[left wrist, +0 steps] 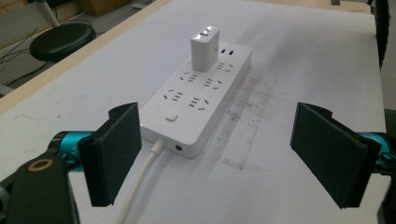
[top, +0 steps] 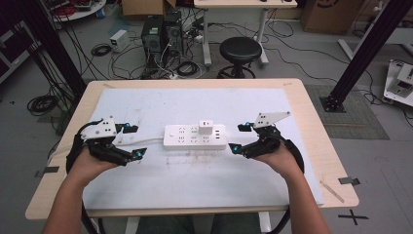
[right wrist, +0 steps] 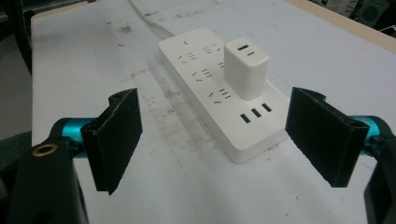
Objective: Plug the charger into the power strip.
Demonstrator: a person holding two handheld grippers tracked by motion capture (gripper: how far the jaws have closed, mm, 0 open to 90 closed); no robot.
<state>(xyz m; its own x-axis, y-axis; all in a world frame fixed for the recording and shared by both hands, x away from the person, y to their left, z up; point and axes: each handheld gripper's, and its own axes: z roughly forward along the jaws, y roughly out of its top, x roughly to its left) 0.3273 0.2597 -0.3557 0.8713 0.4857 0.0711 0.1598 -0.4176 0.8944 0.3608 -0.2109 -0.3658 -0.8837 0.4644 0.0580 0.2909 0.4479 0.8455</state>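
A white power strip (top: 195,136) (left wrist: 201,100) (right wrist: 219,88) lies flat in the middle of the white mat (top: 195,175). A white charger block (top: 205,128) (left wrist: 204,47) (right wrist: 246,71) stands plugged into its far row of sockets. The strip's white cable (top: 139,141) (left wrist: 140,182) runs off its left end. My left gripper (top: 134,141) (left wrist: 219,161) is open just left of the strip, jaws wide apart around the cable end. On the other side, my right gripper (top: 238,137) (right wrist: 224,142) stands open at the strip's right end, nothing between its jaws.
The mat covers a wooden table (top: 311,122). Behind the table stand a black stool (top: 239,51), computer towers (top: 160,34) and many loose floor cables. Black frame posts rise at left (top: 48,44) and right (top: 365,48).
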